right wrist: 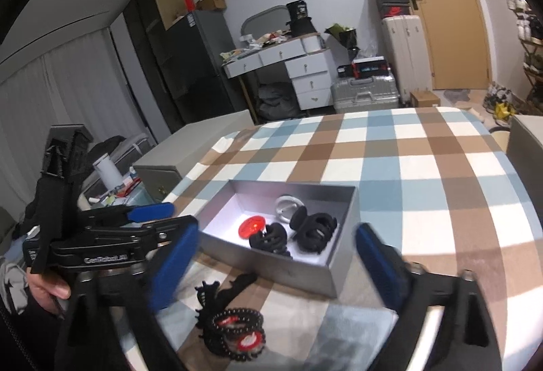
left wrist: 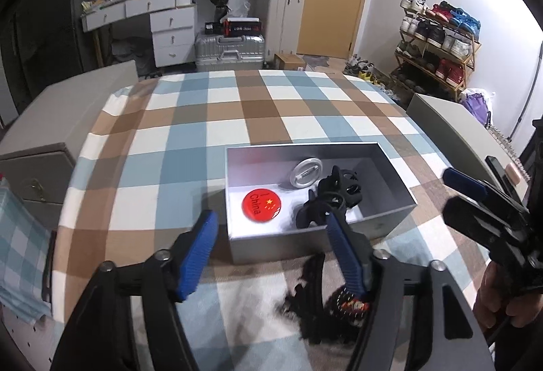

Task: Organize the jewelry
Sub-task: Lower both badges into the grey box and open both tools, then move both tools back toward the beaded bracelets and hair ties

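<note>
Both grippers are hovering over a checked cloth (left wrist: 190, 140), the left gripper (left wrist: 271, 232) standing partly open with ribbed blue pads and nothing between them, the right gripper (right wrist: 275, 266) gaping wide and empty. Just ahead of both is sitting a grey cardboard box (left wrist: 268, 249), holding a round red badge (left wrist: 261, 204), a silvery disc (left wrist: 307, 172) and two black plastic claw clips (right wrist: 295, 235). Below the left gripper's fingers, outside the box, a black toothed clip (right wrist: 217, 296) and coiled hair ties (right wrist: 237, 330) are lying on the cloth.
</note>
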